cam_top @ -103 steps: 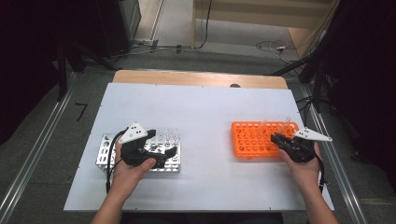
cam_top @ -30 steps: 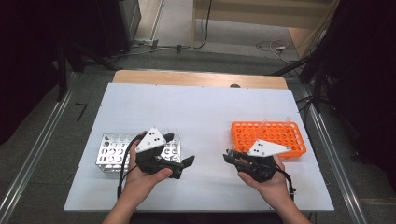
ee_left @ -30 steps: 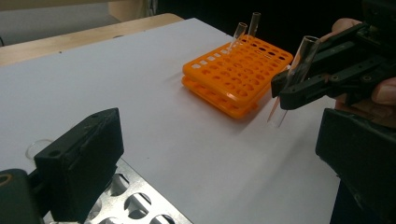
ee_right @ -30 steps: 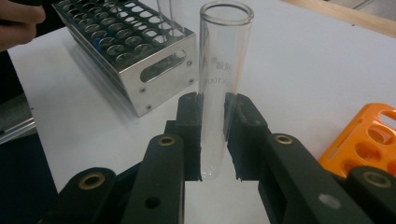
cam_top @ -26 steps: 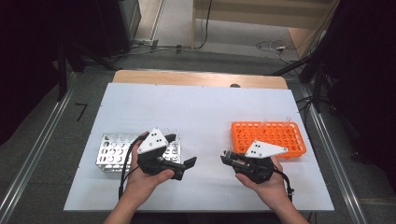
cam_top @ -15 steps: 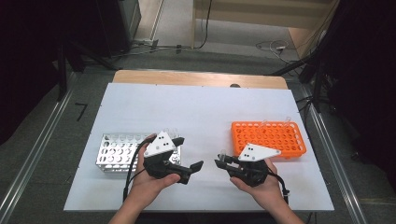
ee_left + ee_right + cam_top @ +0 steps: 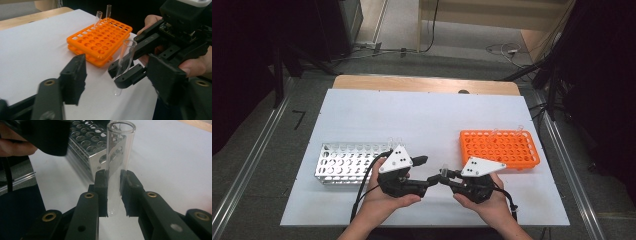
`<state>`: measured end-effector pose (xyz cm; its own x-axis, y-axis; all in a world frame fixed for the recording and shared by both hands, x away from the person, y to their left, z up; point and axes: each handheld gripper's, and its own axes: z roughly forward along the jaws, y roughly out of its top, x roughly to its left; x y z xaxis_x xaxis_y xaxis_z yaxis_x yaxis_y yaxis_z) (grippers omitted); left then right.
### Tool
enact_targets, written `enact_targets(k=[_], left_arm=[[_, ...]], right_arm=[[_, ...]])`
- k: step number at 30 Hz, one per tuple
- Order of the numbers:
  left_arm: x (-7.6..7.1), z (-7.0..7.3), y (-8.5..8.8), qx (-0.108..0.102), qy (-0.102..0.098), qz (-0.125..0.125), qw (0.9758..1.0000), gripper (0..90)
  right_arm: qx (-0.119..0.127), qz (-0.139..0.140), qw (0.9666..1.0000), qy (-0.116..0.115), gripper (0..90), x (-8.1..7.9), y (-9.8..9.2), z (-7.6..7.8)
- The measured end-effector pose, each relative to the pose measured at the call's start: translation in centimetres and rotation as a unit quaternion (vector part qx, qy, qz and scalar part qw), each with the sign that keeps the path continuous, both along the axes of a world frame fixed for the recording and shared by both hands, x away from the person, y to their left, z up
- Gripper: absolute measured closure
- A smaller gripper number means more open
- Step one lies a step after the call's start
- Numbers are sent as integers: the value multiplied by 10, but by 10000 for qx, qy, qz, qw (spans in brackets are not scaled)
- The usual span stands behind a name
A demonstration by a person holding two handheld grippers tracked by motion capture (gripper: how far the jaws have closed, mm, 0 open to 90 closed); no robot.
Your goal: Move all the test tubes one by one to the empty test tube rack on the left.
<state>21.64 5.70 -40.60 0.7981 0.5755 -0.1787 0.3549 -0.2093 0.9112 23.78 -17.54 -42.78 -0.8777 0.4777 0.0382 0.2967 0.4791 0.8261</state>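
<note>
**Right gripper holds a glass tube between the two racks**

The right gripper [image 7: 113, 195] clamps a clear test tube [image 7: 117, 160] upright near its rounded bottom, above the white table [image 7: 422, 115], between the metal rack [image 7: 344, 162] and the orange rack [image 7: 499, 147]. The left gripper [image 7: 117, 75] faces it; its jaws have just been closing, the tube between them but untouched.

We count two racks on the table [image 7: 362, 107]: one metal rack [image 7: 347, 162] left of the orange rack [image 7: 499, 148]. We see three glass tubes: two [image 7: 102, 15] standing in the orange rack's far corner, one [image 7: 118, 157] just short of it. We also count two grippers, left [image 7: 424, 172] and right [image 7: 442, 177]
</note>
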Motion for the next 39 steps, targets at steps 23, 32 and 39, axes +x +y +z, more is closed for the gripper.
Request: enact_targets(k=[23, 32, 39], left_arm=[[-6, -1, -12, 48, -234, -201, 9995, 735], [-6, -1, -11, 42, -307, -137, 9994, 748], [-6, 0, -10, 4, -279, -99, 9996, 750]], right_arm=[[-15, 238, 9997, -4, 736, -10, 14, 1], [44, 218, 9998, 1, 734, -10, 13, 2], [77, 215, 9997, -29, 697, -9, 12, 1]])
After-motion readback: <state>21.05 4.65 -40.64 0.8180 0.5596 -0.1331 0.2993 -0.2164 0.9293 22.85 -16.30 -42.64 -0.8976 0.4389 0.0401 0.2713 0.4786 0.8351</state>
